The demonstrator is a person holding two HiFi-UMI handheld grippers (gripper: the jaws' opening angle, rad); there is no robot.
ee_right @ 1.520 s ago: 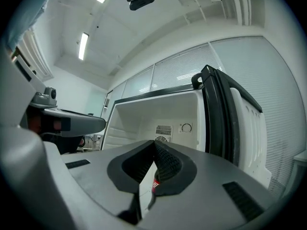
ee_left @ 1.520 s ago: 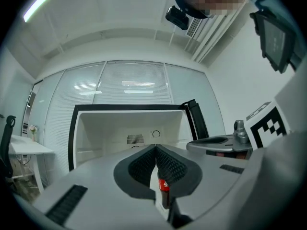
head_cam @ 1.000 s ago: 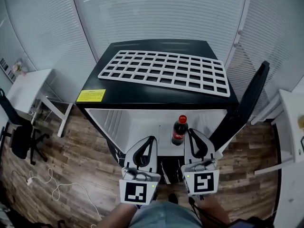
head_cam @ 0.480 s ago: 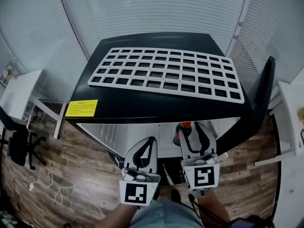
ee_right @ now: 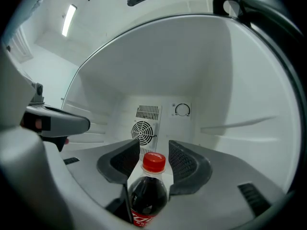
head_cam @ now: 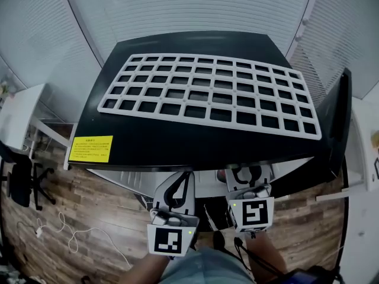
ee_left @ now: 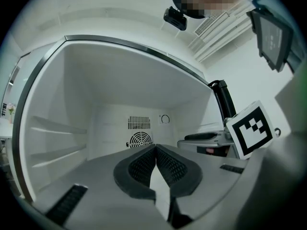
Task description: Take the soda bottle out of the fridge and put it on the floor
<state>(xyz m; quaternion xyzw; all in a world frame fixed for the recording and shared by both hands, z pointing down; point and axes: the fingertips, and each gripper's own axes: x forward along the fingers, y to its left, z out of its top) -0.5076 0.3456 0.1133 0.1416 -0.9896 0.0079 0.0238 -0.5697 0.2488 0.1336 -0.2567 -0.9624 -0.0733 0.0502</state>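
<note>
The soda bottle [ee_right: 148, 193], dark cola with a red cap, stands upright inside the white fridge [ee_right: 230, 95]. My right gripper [ee_right: 153, 147] has just been opening. Its jaws now stand wide on either side of the bottle's neck, with the pads clear of it. In the head view the right gripper [head_cam: 243, 173] reaches under the fridge's black top [head_cam: 195, 141], and only a red sliver of the cap [head_cam: 221, 173] shows. My left gripper [ee_left: 156, 148] is shut on nothing and points into the fridge's left half. In the head view the left gripper [head_cam: 180, 185] is beside the right one.
A white grid rack [head_cam: 207, 96] lies on the fridge top, by a yellow label [head_cam: 90, 148]. The black fridge door [head_cam: 339, 117] stands open at the right. Shelf ledges [ee_left: 57, 143] line the fridge walls, with a fan grille [ee_right: 144, 130] at the back. A white cable [head_cam: 65, 232] lies on the wooden floor.
Both grippers have moved forward into the fridge. The right jaws opened from shut and now straddle the bottle. In the head view the fridge top now hides most of the bottle.
</note>
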